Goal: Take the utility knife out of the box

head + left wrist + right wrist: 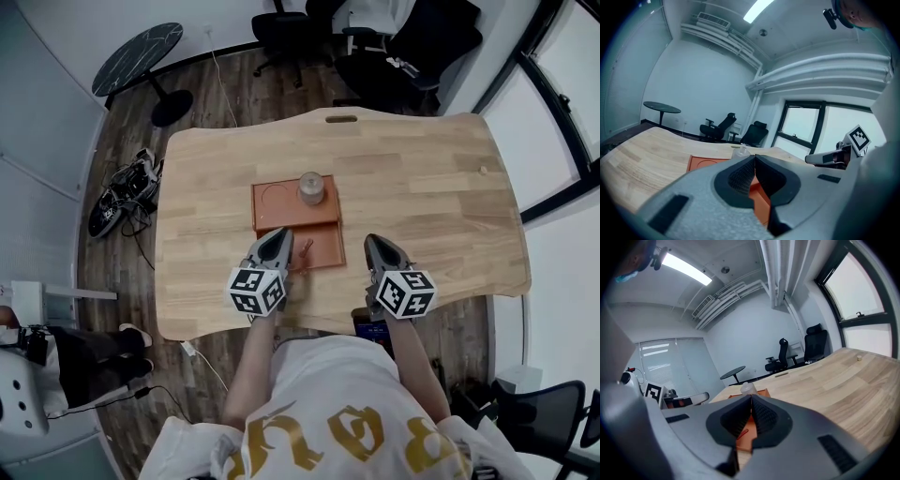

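An orange box lies open in the middle of the wooden table; a small clear jar stands on its far half. A small orange-red item, possibly the utility knife, lies in the box's near half; I cannot make it out clearly. My left gripper hovers over the box's near left corner, jaws together and empty. My right gripper hangs just right of the box, also shut on nothing. The left gripper view shows the left gripper with the box beyond it. In the right gripper view the right gripper points toward the box and jar.
The table's near edge runs just under both grippers. A small pale object sits near the table's far right edge. Office chairs and a round black side table stand beyond the table; cables lie on the floor at the left.
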`<action>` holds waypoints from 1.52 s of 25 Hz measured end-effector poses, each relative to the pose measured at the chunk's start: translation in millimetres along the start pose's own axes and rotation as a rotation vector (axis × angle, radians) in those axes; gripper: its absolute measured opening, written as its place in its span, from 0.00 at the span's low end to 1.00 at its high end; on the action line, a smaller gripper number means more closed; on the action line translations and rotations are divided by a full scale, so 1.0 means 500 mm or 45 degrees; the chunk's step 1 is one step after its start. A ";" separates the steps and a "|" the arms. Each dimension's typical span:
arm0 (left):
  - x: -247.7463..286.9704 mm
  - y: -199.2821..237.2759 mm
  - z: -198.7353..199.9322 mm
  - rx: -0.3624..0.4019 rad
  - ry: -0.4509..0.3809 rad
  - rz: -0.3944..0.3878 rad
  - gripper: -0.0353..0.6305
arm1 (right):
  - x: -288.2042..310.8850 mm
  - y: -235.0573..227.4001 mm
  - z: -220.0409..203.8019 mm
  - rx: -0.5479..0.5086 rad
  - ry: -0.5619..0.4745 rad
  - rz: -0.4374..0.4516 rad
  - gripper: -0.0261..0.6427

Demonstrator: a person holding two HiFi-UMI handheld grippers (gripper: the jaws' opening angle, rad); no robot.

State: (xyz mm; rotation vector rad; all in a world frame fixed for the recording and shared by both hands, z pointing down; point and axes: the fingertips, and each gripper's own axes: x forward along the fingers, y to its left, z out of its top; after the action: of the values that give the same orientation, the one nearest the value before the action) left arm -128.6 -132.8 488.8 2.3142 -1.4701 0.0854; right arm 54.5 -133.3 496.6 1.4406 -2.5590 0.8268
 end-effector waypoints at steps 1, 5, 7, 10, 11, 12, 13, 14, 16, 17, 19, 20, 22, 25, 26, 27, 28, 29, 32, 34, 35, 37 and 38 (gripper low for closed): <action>0.003 -0.001 -0.002 0.000 0.005 -0.003 0.07 | 0.003 0.000 -0.001 0.001 0.005 0.003 0.06; 0.017 0.005 -0.008 -0.003 0.027 0.000 0.07 | 0.018 0.000 -0.003 -0.008 0.026 0.020 0.06; 0.024 0.008 -0.014 -0.006 0.043 0.000 0.07 | 0.022 -0.006 -0.008 -0.013 0.039 0.016 0.06; 0.029 0.014 -0.033 -0.019 0.071 0.013 0.07 | 0.028 -0.018 -0.022 -0.018 0.075 0.009 0.06; 0.030 0.016 -0.039 -0.025 0.079 0.017 0.07 | 0.031 -0.023 -0.026 -0.020 0.087 0.009 0.06; 0.034 0.018 -0.045 -0.029 0.089 0.019 0.07 | 0.035 -0.027 -0.030 -0.024 0.099 0.008 0.06; 0.040 0.020 -0.052 -0.031 0.101 0.017 0.07 | 0.040 -0.032 -0.033 -0.029 0.108 0.006 0.06; 0.045 0.021 -0.060 -0.032 0.117 0.012 0.07 | 0.044 -0.037 -0.037 -0.030 0.118 0.004 0.06; 0.053 0.022 -0.079 -0.030 0.158 -0.001 0.07 | 0.051 -0.045 -0.049 -0.024 0.139 -0.001 0.06; 0.057 0.023 -0.088 -0.026 0.178 -0.006 0.07 | 0.055 -0.047 -0.054 -0.022 0.149 -0.002 0.06; 0.063 0.028 -0.100 -0.020 0.210 -0.012 0.07 | 0.066 -0.049 -0.063 -0.026 0.166 -0.001 0.06; 0.067 0.031 -0.105 -0.019 0.222 -0.014 0.07 | 0.072 -0.049 -0.068 -0.027 0.173 0.001 0.06; 0.075 0.034 -0.117 -0.022 0.247 -0.024 0.07 | 0.082 -0.050 -0.077 -0.026 0.187 0.007 0.06; 0.087 0.034 -0.138 -0.022 0.300 -0.048 0.07 | 0.092 -0.056 -0.089 -0.020 0.208 0.005 0.06; 0.089 0.034 -0.146 -0.015 0.323 -0.056 0.07 | 0.095 -0.058 -0.092 -0.018 0.215 0.001 0.06; 0.092 0.033 -0.155 -0.006 0.353 -0.068 0.07 | 0.096 -0.061 -0.096 -0.017 0.220 -0.005 0.06; 0.095 0.032 -0.166 0.006 0.392 -0.086 0.07 | 0.098 -0.064 -0.099 -0.017 0.225 -0.012 0.06; 0.098 0.031 -0.179 0.018 0.440 -0.107 0.07 | 0.100 -0.069 -0.101 -0.018 0.229 -0.019 0.06; 0.106 0.031 -0.212 0.039 0.570 -0.157 0.07 | 0.109 -0.075 -0.106 -0.023 0.242 -0.025 0.06; 0.111 0.032 -0.225 0.038 0.619 -0.173 0.07 | 0.115 -0.073 -0.109 -0.024 0.250 -0.022 0.06; 0.113 0.032 -0.229 0.035 0.634 -0.179 0.07 | 0.118 -0.073 -0.111 -0.021 0.253 -0.022 0.06; 0.117 0.031 -0.240 0.051 0.674 -0.189 0.07 | 0.122 -0.076 -0.115 -0.020 0.261 -0.020 0.06; 0.118 0.031 -0.247 0.082 0.708 -0.194 0.07 | 0.124 -0.079 -0.118 -0.026 0.267 -0.020 0.06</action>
State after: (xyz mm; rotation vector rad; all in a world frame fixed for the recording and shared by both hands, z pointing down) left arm -96.4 -144.8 622.3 2.1919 -1.0197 0.6811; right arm 41.8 -167.7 583.2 1.2913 -2.3910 0.8953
